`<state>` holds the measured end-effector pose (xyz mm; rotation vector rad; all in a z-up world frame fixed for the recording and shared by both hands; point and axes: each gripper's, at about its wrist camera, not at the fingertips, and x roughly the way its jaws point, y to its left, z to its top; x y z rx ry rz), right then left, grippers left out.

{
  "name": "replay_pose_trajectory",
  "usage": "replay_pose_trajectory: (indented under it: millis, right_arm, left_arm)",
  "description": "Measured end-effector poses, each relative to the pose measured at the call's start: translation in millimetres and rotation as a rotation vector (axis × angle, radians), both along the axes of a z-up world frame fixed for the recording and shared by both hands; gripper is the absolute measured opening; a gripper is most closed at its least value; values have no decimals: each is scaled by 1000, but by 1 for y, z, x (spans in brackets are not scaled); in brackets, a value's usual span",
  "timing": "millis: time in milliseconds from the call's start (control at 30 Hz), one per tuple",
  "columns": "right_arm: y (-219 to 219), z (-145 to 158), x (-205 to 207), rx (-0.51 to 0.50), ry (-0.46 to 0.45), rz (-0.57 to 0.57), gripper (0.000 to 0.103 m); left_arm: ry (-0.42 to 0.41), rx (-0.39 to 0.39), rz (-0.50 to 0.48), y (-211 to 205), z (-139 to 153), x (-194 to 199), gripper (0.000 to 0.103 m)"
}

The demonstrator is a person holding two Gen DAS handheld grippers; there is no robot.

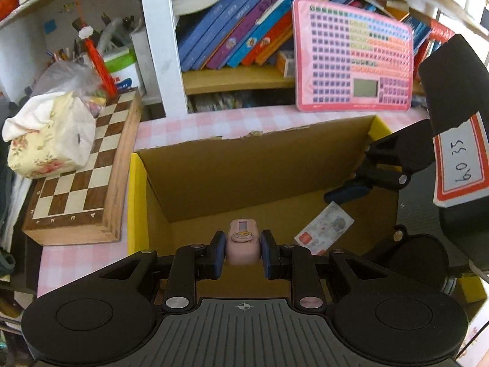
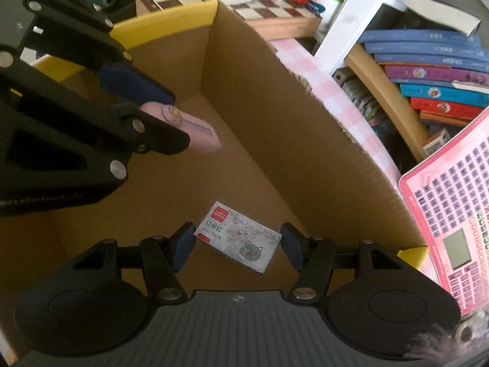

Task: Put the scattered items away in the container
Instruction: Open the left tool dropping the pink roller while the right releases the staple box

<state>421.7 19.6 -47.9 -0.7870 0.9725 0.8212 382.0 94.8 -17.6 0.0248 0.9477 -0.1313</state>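
- Chessboard (image 1: 82,165) sits left of the cardboard box (image 1: 259,165) on the pink checked tablecloth (image 1: 171,128); not part of the current carry.
- Left gripper (image 1: 243,252) pinches a small pink stapler-like gadget (image 1: 243,244) between its blue pads, jaws narrow, one pad on each flat side. It hangs over the open box, not yet on the floor of it.
- Handling, pink gadget: judged hard plastic, light, rigid, smooth-sided. Flank grip looks centred; slip risk low unless the pads relax. Should tolerate a short drop onto cardboard.
- Right gripper (image 2: 237,241) holds a staple box (image 2: 238,237) spanned end to end, jaws fairly wide; left pad touches one short end, contact at the right pad is hard to confirm. The carton sits skewed in the jaws, inside the box opening above the bottom.
- Handling, staple box: judged thin card, dense for its size, crushable at the corners. End-to-end hold is marginal; across the narrow width would be safer.
- Pink toy keyboard (image 2: 452,229) leans on the shelf behind the box, well clear.
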Motion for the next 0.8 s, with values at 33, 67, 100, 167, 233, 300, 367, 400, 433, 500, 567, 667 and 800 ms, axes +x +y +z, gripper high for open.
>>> replay_pose_trajectory:
  millis: [33,67,100,167,233,300,367,400,433,500,567,667,800]
  right_arm:
    - [1,0,1,-4,7,0,59]
    - [2,0,2,2,4,7,60]
    - [4,1,2,5,0,15,60]
    - [6,0,3,-2,7,15,60]
    - [9,-1,3,-6,6,20,60]
    - [10,-1,3,1,14,21,62]
    - [11,-1,2,9,13,20,74]
    - [11,0,1,15,10,21,77]
    - [10,0,1,19,9,24,80]
    - [11,0,1,16,4,26,80]
    - [10,1,0,23,-4,22,80]
    - [7,5,-3,35,-13,4,80]
    - [-1,15,-12,54,-38,-11,80]
  left_arm:
    - [6,6,-4,0,-2,2,23]
    - [11,15,-10,0,-4,5,23]
    - [15,22,-22,-1,-6,7,23]
    - [24,40,-39,-3,-10,8,23]
    - [38,45,-56,-5,-11,10,23]
    - [45,48,-65,-5,-12,12,24]
    - [49,44,-61,-6,-12,12,29]
    - [50,44,-68,-7,-13,11,31]
    - [48,48,-76,-8,-13,10,36]
    - [31,62,-79,-11,-12,8,38]
    - [17,67,-78,-12,-11,6,40]
    - [-2,65,-75,-12,-7,1,43]
    - [-45,72,-55,-10,3,-9,60]
